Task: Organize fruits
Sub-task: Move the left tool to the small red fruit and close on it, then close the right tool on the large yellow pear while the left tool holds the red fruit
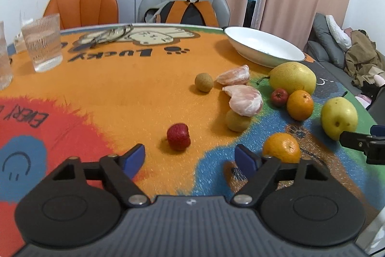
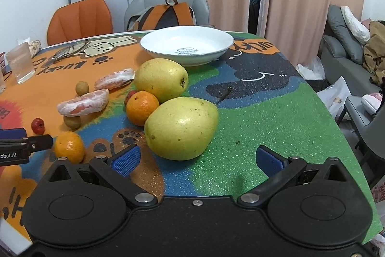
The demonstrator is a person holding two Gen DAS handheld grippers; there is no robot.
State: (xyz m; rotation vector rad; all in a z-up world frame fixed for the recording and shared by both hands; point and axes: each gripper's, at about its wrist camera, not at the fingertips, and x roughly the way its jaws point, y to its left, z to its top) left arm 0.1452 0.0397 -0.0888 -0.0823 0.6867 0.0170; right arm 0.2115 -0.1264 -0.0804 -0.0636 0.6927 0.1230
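Both grippers gape, empty; only right wrist view shows the plate's (image 2: 187, 40) print, perhaps "Sweet"

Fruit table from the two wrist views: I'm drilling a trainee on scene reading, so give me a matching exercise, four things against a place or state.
Things:
1. white plate
2. red fruit
3. near pear
4. ribbed glass

Descriptions:
A. just ahead of the right tongs
B. holds no fruit
C. far left of the table
D. just ahead of the left tongs

Pairs: 1-B, 2-D, 3-A, 4-C
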